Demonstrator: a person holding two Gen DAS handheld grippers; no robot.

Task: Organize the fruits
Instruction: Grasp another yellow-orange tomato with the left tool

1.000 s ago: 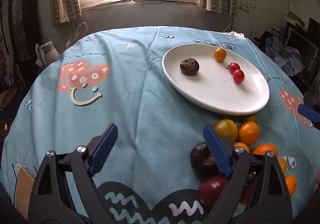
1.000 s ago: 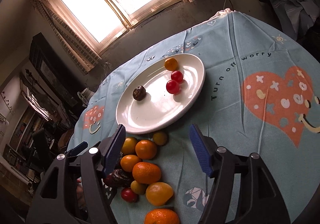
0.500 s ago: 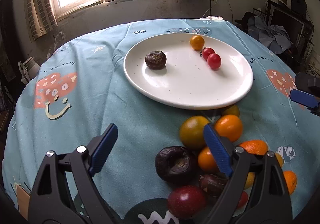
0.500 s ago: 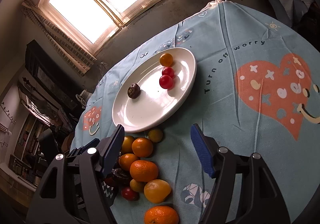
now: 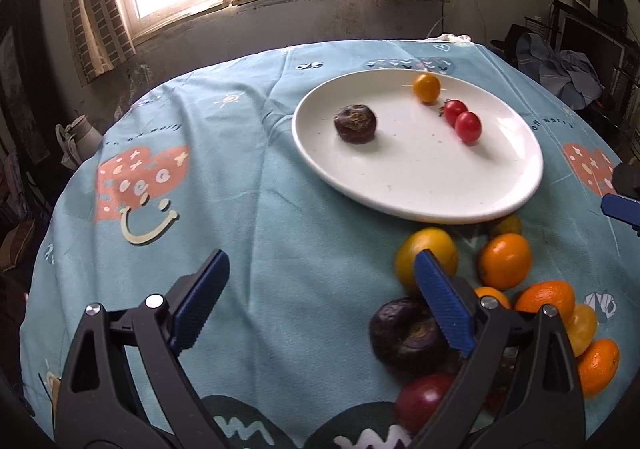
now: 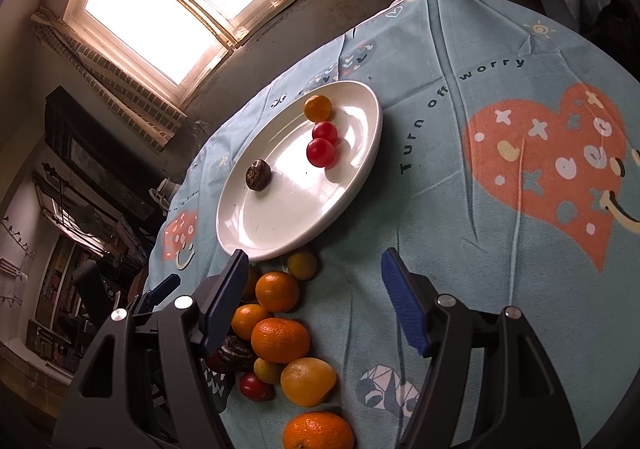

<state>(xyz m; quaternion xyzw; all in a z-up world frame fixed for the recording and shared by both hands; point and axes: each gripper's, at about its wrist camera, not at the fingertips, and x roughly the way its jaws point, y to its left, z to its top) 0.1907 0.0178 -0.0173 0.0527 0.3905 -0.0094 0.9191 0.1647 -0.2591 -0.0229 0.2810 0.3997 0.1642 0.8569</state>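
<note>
Fingers wide apart and empty on my left gripper [image 5: 318,295]; same on my right gripper [image 6: 314,299]. Fruit pile [image 6: 280,341] sits loose on the cloth just below the plate [image 5: 500,205], which holds a dark fruit, an orange one and two tomatoes [image 5: 462,121]. Risks as I judge them: round fruit rolling off when nudged, or squashing soft ones.

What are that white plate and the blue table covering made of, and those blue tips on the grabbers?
The white plate looks like glazed ceramic: window light glares off it; melamine is possible. The tablecloth seems a soft matte printed fabric, with creases and wrinkles. The left gripper has blue finger pads with fine ridges, probably moulded plastic or rubber.
</note>
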